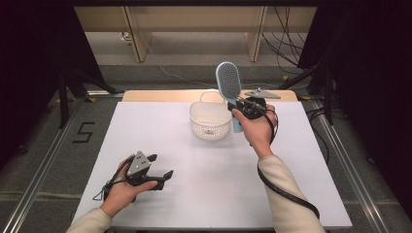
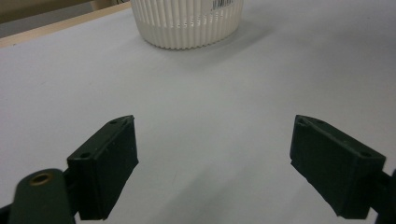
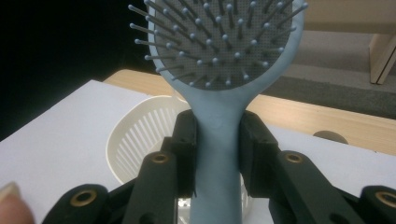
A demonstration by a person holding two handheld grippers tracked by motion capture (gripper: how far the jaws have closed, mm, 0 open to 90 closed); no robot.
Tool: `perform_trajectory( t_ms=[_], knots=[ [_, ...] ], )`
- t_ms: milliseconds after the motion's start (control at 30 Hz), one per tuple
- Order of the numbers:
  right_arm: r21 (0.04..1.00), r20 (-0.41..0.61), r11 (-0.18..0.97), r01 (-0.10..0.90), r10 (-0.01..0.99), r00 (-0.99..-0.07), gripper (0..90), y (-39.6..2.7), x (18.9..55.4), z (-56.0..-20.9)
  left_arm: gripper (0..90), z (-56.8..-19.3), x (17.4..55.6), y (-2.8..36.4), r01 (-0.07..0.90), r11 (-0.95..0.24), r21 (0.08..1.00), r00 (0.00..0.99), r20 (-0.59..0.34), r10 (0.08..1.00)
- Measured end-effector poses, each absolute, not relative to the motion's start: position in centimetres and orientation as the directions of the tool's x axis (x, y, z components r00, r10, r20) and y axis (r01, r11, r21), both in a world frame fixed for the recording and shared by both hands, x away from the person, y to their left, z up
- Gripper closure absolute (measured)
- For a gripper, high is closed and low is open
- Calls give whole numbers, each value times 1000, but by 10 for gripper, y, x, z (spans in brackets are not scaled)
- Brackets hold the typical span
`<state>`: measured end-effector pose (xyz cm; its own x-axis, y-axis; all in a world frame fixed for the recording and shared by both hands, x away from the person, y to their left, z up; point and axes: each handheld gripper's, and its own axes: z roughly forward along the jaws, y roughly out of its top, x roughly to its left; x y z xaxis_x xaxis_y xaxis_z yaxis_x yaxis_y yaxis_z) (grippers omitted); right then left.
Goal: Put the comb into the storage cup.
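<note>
A light blue hairbrush [image 1: 229, 83] stands upright in the air, bristle head up, over the right side of a white ribbed basket [image 1: 210, 120]. My right gripper [image 1: 241, 105] is shut on its handle; in the right gripper view the jaws press both sides of the hairbrush [image 3: 219, 126] handle, with the basket [image 3: 135, 140] below and behind. My left gripper [image 1: 160, 166] rests low at the table's front left, held by a hand, its jaws wide apart. In the left gripper view the left gripper [image 2: 212, 170] has only bare table between its pads, and the basket [image 2: 187, 23] stands far ahead.
A white sheet [image 1: 204, 170] covers the table, with a wooden edge [image 1: 160, 95] at the back. A black cable [image 1: 286, 191] trails along the right forearm. Black stands and cables crowd the floor on both sides behind the table.
</note>
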<state>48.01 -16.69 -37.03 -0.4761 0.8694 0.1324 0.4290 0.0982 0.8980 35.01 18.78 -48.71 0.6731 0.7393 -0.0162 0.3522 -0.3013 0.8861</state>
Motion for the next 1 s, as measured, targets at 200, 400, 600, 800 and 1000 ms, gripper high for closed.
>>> perform_trajectory(
  t_ms=[200,400,600,800,1000],
  knots=[
    [897,133,102,430,866,-482,708,-163,482,-371,144,-487,350,188,352,-302,886,673,-16,739],
    [896,131,109,430,860,-493,707,-158,485,-372,144,-487,350,188,352,-301,886,673,-16,740],
    [897,132,110,428,857,-497,708,-154,488,-371,144,-487,350,188,354,-299,886,672,-19,740],
    [898,129,113,425,857,-499,707,-150,490,-369,144,-487,350,188,354,-300,886,672,-18,740],
    [898,122,120,422,855,-504,707,-147,494,-369,144,-487,350,188,354,-299,886,673,-19,740]
  ],
)
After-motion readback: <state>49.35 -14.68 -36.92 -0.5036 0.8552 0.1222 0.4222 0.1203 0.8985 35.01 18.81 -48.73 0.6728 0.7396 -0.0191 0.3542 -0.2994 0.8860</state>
